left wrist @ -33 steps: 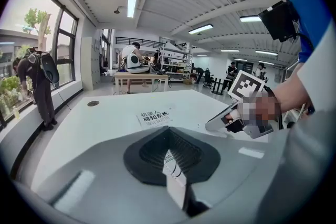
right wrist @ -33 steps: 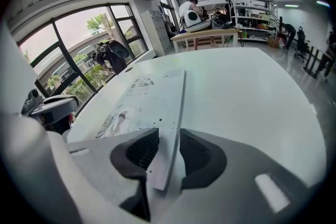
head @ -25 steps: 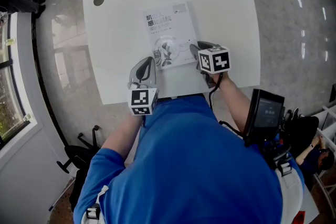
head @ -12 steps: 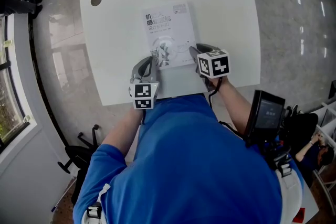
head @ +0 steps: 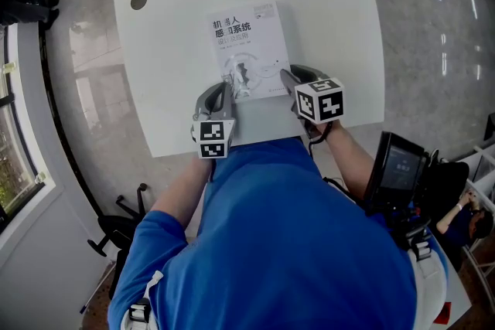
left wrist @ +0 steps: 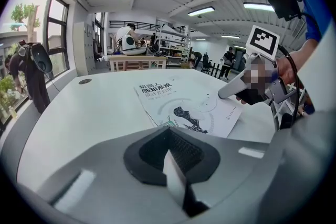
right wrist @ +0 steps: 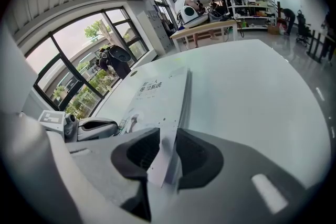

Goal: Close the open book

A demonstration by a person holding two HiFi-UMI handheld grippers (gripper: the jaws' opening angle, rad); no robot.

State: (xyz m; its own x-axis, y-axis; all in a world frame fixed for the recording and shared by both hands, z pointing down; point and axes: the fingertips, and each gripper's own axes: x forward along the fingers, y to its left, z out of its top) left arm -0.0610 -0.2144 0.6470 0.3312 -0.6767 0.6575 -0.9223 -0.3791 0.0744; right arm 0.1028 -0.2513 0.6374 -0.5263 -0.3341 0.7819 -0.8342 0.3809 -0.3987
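Observation:
A white paperback book lies closed, cover up, on the white table. My left gripper sits low at the book's near left corner. In the left gripper view the book begins just past the jaws, which stand a narrow slit apart with nothing clamped. My right gripper rests at the book's near right edge. Its jaws have just been closing to a narrow slit. In the right gripper view the book's edge runs up to that slit, and I see no pad pressing on it.
A round cable hole marks the table's far left corner. The near table edge runs just under both grippers. A dark screen device hangs at the person's right side. A chair base stands on the floor at the left.
The left gripper has sunk toward the table at the book's near left corner. The right gripper and the book have kept their places.

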